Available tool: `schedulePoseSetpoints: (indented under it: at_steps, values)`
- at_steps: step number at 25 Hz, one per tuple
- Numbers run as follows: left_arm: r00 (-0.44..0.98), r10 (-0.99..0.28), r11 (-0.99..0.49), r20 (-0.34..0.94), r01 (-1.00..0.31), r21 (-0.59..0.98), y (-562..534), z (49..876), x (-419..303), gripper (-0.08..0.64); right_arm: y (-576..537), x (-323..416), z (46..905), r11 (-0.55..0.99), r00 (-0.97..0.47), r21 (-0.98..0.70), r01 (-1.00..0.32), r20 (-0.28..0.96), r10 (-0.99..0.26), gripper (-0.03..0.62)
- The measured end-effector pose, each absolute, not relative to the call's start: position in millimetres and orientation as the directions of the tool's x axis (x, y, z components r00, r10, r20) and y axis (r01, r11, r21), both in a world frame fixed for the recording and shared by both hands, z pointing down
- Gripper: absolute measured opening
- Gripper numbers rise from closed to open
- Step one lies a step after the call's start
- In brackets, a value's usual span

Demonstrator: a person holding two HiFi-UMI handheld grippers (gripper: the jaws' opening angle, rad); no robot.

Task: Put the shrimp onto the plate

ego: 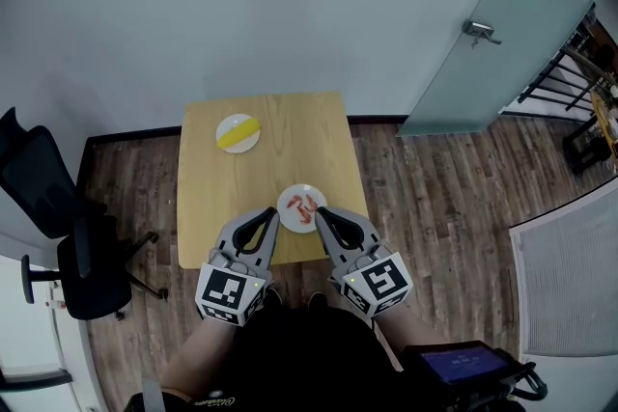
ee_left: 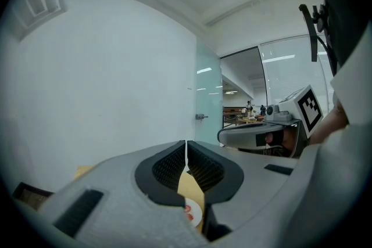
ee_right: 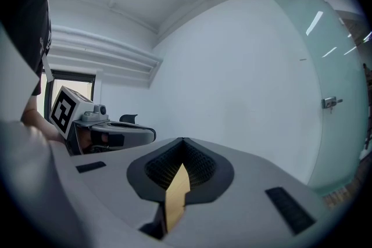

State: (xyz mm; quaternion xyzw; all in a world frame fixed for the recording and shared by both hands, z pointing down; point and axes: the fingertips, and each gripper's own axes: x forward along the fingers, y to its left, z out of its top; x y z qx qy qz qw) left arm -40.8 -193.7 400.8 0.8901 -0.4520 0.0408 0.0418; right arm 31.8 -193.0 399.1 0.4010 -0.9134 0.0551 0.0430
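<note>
Several red-orange shrimp (ego: 305, 206) lie on a small white plate (ego: 290, 197) near the front edge of the wooden table (ego: 203, 198). My left gripper (ego: 273, 214) is just left of the plate and my right gripper (ego: 320, 212) just right of it. Both are shut with nothing between their fingers and point up and forward. In the left gripper view the jaws (ee_left: 186, 151) meet at the tips, and a bit of the plate (ee_left: 194, 215) shows through the gap below them. The right gripper (ee_right: 183, 145) has its tips together too.
A second white plate (ego: 224, 143) with a yellow item (ego: 239, 129) sits at the table's far left. A black office chair (ego: 68, 246) stands left of the table. A white wall is behind it and a glass door (ego: 502, 24) at the right.
</note>
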Motion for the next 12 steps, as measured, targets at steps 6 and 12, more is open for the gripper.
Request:
schedulePoseSetpoints:
  at_steps: [6,12]
  values:
    - [0.59,-0.798,-0.59,0.118,-0.806,0.041,-193.6,404.6,-40.3,0.014,-193.5,32.3,398.2,0.674,-0.676,-0.062,-0.736,0.121,-0.727,0.0]
    - [0.588,-0.799,-0.591,0.123,-0.806,0.014,-192.9,405.4,-37.3,0.014,-193.5,33.8,398.8,0.673,-0.675,-0.065,-0.737,0.118,-0.728,0.0]
